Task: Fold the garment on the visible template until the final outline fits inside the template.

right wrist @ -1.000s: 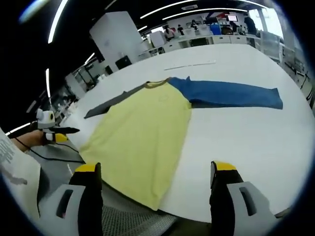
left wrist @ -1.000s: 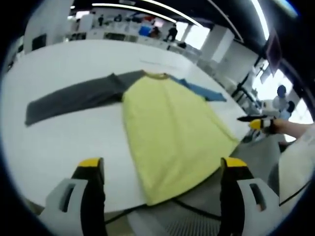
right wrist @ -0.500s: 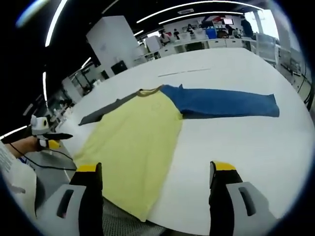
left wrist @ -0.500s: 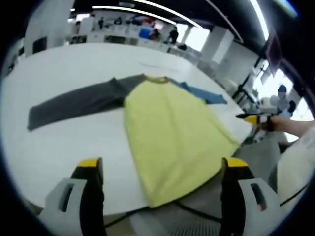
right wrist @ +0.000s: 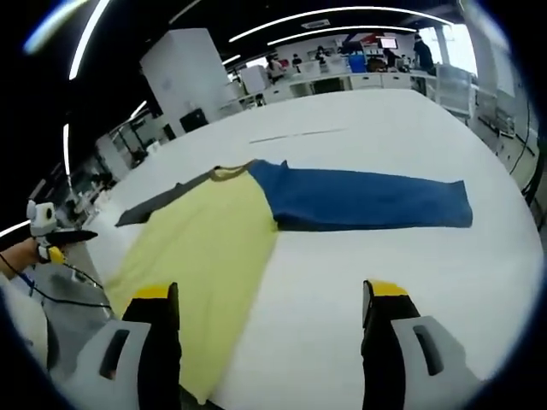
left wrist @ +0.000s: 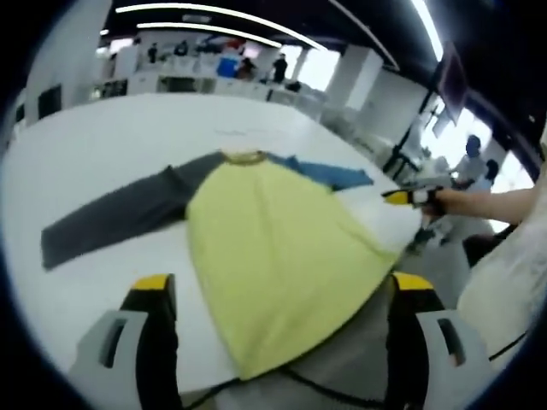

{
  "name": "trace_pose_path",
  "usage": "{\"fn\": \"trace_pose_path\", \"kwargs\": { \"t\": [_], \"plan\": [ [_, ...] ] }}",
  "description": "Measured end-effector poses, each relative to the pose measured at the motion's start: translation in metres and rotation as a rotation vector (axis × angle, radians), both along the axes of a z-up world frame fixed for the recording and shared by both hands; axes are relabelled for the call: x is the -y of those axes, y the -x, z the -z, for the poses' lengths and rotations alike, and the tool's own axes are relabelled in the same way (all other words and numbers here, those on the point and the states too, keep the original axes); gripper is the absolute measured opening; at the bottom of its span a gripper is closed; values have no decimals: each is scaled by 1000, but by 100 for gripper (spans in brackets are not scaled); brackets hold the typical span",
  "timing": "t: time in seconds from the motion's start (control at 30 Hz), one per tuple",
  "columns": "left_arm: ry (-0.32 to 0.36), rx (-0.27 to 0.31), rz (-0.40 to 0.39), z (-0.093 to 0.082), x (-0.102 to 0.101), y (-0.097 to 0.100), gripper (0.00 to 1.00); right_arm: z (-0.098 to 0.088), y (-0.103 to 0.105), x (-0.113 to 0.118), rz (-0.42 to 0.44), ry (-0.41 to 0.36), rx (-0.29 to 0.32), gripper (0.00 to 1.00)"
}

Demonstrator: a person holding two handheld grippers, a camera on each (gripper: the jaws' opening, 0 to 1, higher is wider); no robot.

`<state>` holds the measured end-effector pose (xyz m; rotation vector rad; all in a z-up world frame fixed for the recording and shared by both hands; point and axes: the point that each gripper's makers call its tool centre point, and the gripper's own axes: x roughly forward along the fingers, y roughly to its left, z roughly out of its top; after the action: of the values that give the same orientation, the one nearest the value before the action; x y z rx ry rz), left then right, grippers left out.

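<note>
Light: bright, from ceiling strip lights (right wrist: 342,12) and a window (left wrist: 318,67).
Glare: white table (right wrist: 410,256) slightly washed out.
Blur: left gripper view soft.
Distortion: fisheye bending at edges.

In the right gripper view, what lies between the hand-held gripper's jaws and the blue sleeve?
Bare white table only. In the right gripper view nothing lies between the right hand-held gripper and the blue sleeve.

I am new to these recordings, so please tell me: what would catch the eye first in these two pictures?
First the shirt, spread flat on the white table: a yellow body between a grey sleeve and a blue sleeve. Its hem hangs over the near table edge. The left gripper and right gripper are open above it, holding nothing.
</note>
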<state>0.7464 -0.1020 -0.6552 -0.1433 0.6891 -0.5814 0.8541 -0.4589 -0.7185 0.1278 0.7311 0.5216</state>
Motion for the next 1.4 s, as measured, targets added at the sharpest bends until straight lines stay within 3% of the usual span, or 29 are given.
{"fn": "trace_pose_path", "kwargs": {
  "t": [0.13,0.27,0.57,0.73,1.0,1.17,1.3,1.4],
  "plan": [
    [15,30,37,-17,19,-3,99,5,-12,11,27,22,4,87],
    [29,44,59,-21,30,-4,99,11,-26,28,65,53,1,87],
    [21,15,64,-18,30,0,99,20,-75,107,330,84,3,86],
    [18,-21,51,-11,25,1,98,32,-90,141,458,66,-28,84],
    [-4,-65,53,-3,24,2,98,40,-112,172,525,76,-24,83],
    [-11,-77,50,-5,22,-1,98,48,-125,178,541,56,-24,82],
    [7,-82,16,-8,17,-6,97,42,-139,179,584,7,29,82],
    [11,-91,-8,-6,12,-8,97,44,-142,176,582,6,30,64]
  ]
}}
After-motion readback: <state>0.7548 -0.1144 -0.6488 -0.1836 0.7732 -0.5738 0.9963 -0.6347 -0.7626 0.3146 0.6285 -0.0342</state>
